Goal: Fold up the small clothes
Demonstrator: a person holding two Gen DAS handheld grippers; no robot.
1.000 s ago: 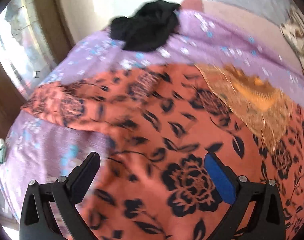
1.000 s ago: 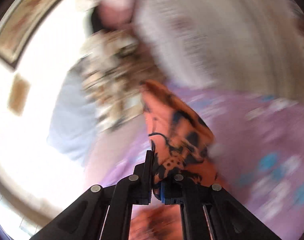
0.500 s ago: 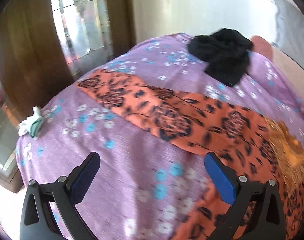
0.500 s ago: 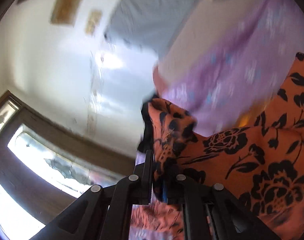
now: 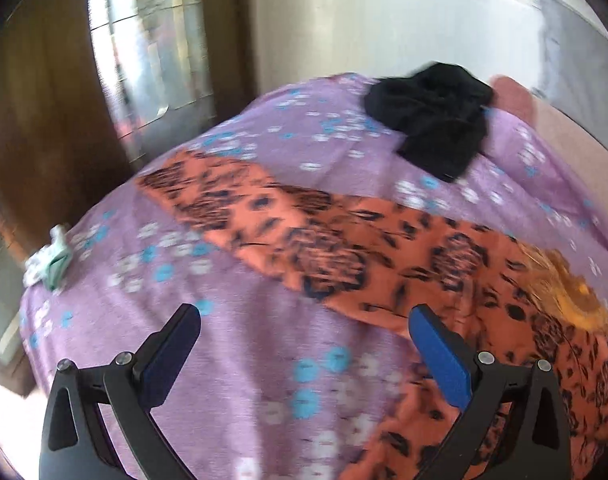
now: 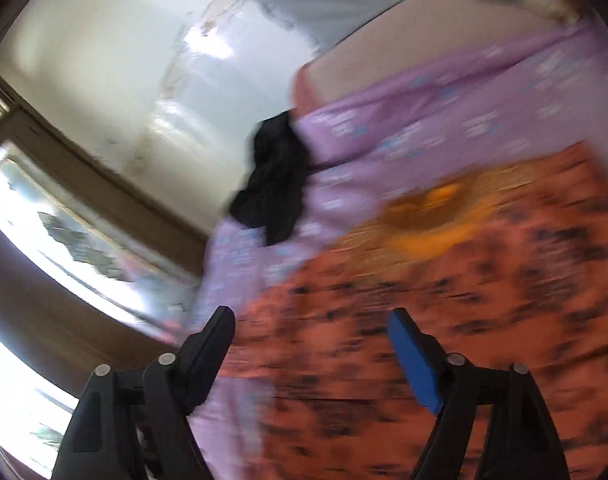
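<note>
The orange floral garment lies as a long band running diagonally across the purple bedspread. The left gripper gapes empty; the right gripper is opening, nothing between its jaws.

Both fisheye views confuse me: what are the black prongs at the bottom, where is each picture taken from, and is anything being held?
A person holds a two-finger gripper in each hand; a camera on each looks forward along its fingers. The prongs are those fingers. One view shows the left gripper, open and empty. The other, blurred, shows the right gripper, its jaws opening with nothing between them. Below both lies a bed with a purple sheet. On it lie an orange garment spread out, a black garment crumpled, and a small pale cloth at the edge.
</note>
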